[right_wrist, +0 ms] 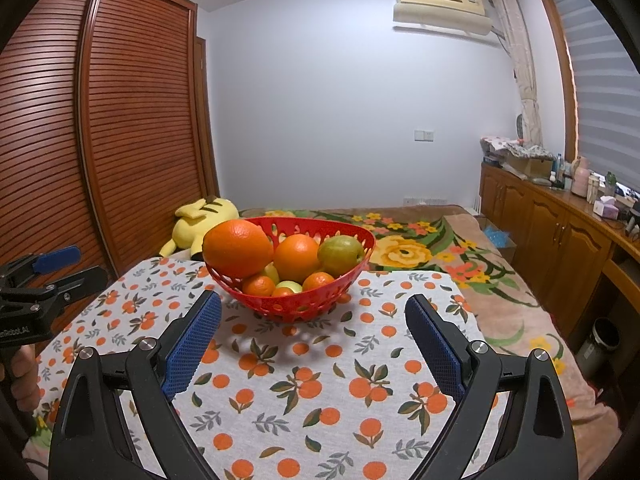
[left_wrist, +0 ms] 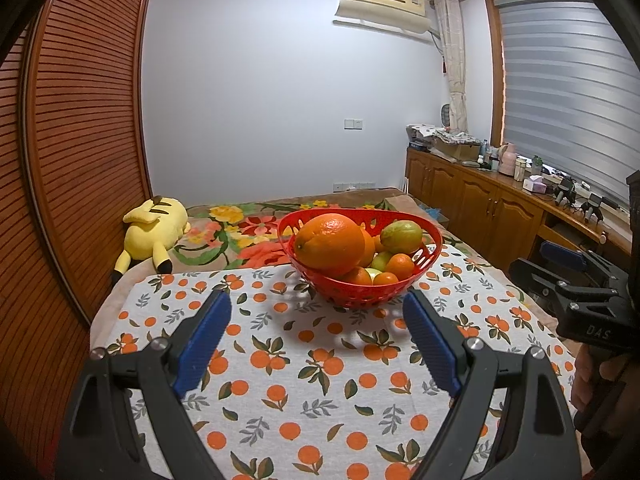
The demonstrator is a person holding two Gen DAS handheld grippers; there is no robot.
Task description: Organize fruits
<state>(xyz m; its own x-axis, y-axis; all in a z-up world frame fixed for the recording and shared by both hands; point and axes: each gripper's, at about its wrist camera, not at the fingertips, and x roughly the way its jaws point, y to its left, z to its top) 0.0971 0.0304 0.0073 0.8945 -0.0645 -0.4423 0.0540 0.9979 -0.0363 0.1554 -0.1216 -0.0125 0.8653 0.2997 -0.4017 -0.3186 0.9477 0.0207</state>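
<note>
The left gripper [left_wrist: 316,336] is held spread wide with nothing between its blue pads, low over the orange-print cloth [left_wrist: 304,392]. The right gripper [right_wrist: 314,336] is likewise released and empty, poised just beside it and aimed the same way.

Ahead of both, near the cloth's far edge, a red basket [right_wrist: 296,306] is seen with all visible fruit already gathered inside: a large orange [right_wrist: 237,248] perched high against the left rim, a second orange [right_wrist: 297,257], a green fruit [right_wrist: 340,255], and small tangerines [right_wrist: 259,285] lower down. No loose fruit is seen on the cloth, so the scene fits either a finished gathering or a basket about to be sorted out.

The chief risk is judged to lie with the large orange: it sits above the rim line, and a nudge to the light basket could roll it out towards the yellow plush toy [left_wrist: 154,232]. The smooth, round skins could also be squeezed out from the pads if gripped off-centre.
</note>
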